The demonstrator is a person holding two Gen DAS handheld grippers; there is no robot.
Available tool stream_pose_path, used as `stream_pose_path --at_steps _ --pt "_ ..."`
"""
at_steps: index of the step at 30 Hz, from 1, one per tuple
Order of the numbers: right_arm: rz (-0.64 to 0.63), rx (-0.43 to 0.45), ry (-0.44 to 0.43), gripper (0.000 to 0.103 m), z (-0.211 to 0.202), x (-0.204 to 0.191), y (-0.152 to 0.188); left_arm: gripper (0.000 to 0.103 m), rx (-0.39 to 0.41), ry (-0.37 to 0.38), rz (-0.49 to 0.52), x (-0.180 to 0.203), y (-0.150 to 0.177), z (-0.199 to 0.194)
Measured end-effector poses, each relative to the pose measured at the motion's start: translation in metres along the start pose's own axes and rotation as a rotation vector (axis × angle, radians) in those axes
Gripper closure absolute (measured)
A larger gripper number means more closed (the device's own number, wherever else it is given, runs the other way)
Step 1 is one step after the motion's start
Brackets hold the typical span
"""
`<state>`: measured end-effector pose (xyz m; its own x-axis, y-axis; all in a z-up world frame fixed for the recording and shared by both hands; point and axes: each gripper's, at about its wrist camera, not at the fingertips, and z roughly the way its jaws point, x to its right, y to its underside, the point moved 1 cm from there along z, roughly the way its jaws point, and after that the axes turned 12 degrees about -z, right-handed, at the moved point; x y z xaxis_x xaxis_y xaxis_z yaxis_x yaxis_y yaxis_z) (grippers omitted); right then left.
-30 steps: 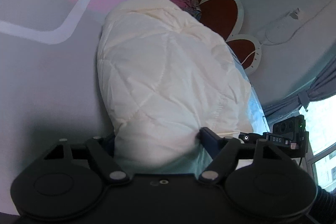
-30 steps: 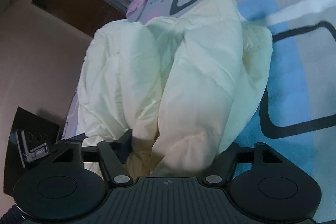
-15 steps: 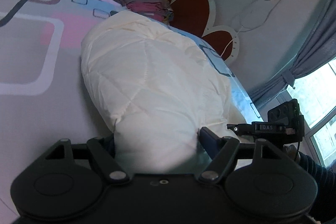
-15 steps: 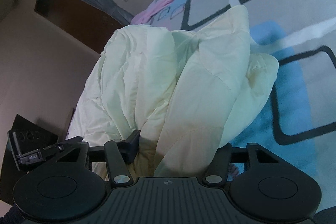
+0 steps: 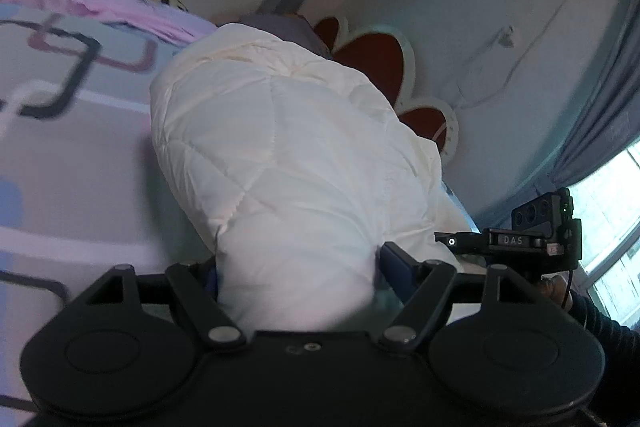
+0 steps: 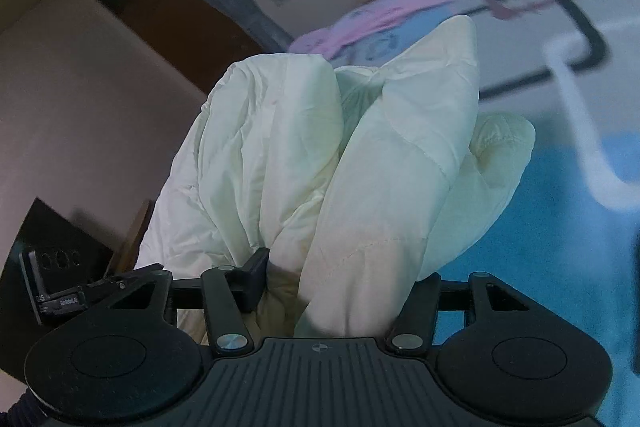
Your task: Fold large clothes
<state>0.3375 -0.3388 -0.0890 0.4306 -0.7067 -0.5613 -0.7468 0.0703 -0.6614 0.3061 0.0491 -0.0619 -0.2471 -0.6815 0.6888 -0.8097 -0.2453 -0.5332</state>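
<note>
One cream quilted jacket (image 5: 288,163) and two tongs: the left tongs (image 5: 298,273) are clamped on a thick bunch of its fabric, and the right tongs (image 6: 340,281) are clamped on another bunch (the same jacket (image 6: 360,163), seen from the other side). The jacket hangs from both grips over the patterned bed (image 5: 72,187), its far end toward the red scalloped headboard (image 5: 372,55). Bare bedding lies open on the bed (image 6: 540,227) beside it. A pink garment (image 5: 120,3) rests at the far edge.
</note>
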Motion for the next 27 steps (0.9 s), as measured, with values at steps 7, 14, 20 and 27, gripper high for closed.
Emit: stream_pose_path --at_steps 7,14,20,27 --pt "-0.059 -0.006 -0.045 0.048 0.074 -0.055 -0.029 0.029 0.060 -0.029 -0.023 -0.044 -0.033 -0.052" --pt "-0.068 -0.034 -0.055 0.048 0.138 -0.088 -0.030 0.028 0.077 -0.059 -0.045 -0.091 -0.058 -0.085" --pt "-0.055 -0.093 -0.047 0.048 0.200 -0.105 -0.020 0.028 0.049 -0.078 -0.115 -0.149 -0.070 -0.096" --pt "0.061 -0.170 -0.011 0.048 0.250 -0.078 0.016 0.024 -0.012 -0.131 -0.161 -0.196 -0.052 -0.081"
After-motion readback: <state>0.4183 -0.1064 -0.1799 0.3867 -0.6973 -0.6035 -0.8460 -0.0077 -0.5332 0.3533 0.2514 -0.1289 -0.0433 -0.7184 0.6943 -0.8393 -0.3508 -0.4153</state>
